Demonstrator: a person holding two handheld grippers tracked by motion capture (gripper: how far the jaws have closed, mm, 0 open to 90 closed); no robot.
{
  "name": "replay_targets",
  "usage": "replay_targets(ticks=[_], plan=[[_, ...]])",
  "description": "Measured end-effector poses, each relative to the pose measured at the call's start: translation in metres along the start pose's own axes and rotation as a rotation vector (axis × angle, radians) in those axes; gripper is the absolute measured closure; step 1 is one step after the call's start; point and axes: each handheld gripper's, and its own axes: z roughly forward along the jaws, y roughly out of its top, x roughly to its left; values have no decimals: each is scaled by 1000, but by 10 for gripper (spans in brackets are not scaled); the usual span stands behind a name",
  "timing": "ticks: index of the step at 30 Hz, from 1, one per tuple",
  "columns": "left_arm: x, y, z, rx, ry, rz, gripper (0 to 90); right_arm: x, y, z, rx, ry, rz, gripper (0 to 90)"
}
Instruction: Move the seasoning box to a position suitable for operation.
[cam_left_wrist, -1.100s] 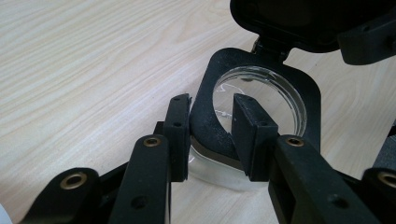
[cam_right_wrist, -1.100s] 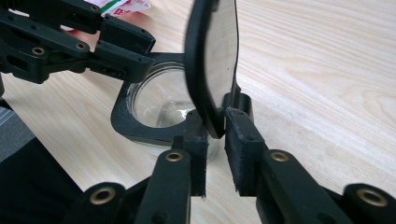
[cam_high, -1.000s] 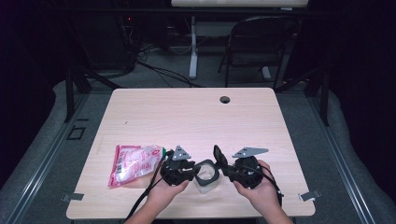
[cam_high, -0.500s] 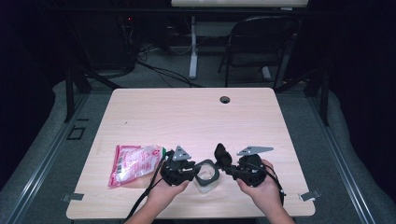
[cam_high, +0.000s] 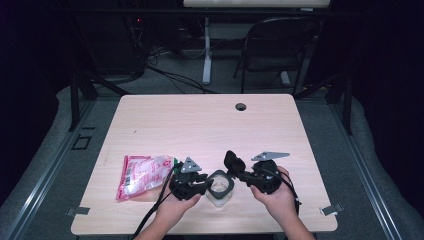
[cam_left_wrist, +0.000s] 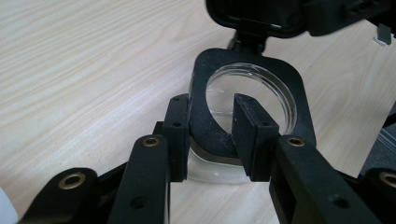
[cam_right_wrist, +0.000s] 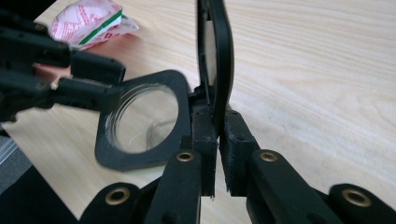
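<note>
A small clear container (cam_high: 220, 189) with a black squarish top frame (cam_left_wrist: 261, 93) stands on the tabletop (cam_high: 210, 125) near its front edge, between the two hands. A black hinged lid (cam_right_wrist: 215, 60) is joined to the frame's far side and stands upright, edge-on in the right gripper view.

The left gripper (cam_left_wrist: 212, 135) grasps the container's near rim: one jaw presses against the outside of the black frame and clear wall, the other sits inside the round opening, so the jaws are clenched on that wall with only its thickness between them. The container's opening lies just beyond the jaw tips, the clear glassy body below them resting on the wood.

The right gripper (cam_right_wrist: 215, 140) has its jaws nearly together, and they have just been closing; the lid's lower edge, close to the hinge, is pinched between the pads, the lid rising straight up from them.

To the left of the left hand (cam_high: 172, 207) a red-and-white plastic packet (cam_high: 142, 175) lies flat on the tabletop, close to the gripper but apart from the container.
</note>
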Motion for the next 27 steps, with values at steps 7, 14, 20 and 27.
replay_targets(ticks=[7,14,20,27], plan=[[-3,-6,-6,-4,-6,-11,678,-3,15,17,-7,31,20,823],[-2,-9,-7,-13,-3,-18,671,1,22,27,-24,38,16,796],[-1,-10,-7,-15,1,-21,633,2,24,29,-18,54,18,751],[4,-11,-15,-16,15,-14,602,2,20,23,25,38,-1,657]])
